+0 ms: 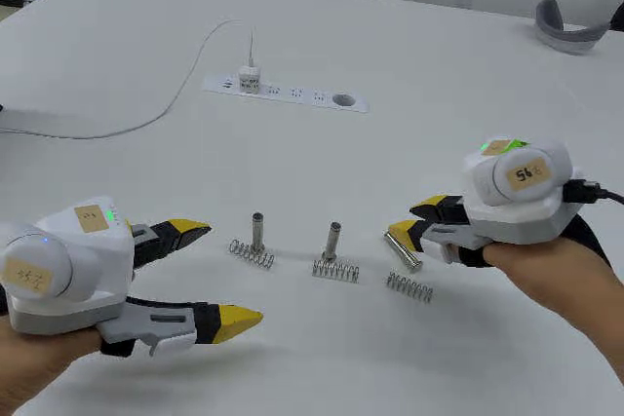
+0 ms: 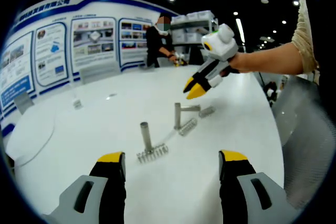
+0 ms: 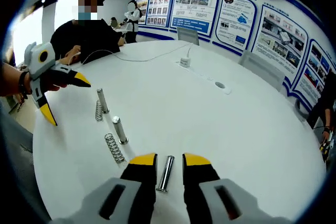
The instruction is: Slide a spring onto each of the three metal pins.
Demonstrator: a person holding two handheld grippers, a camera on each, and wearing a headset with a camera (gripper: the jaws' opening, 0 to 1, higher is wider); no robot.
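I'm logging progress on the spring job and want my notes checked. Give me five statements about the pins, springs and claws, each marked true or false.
1. The left pin and the middle pin stand upright. True.
2. Every pin stands upright. False: the third pin lies flat between the jaws of the right claw.
3. One spring already sits on a pin. False: the left spring, middle spring and right spring all lie on the table.
4. The left claw is open and holds nothing. True.
5. A power strip lies beyond the pins. True.
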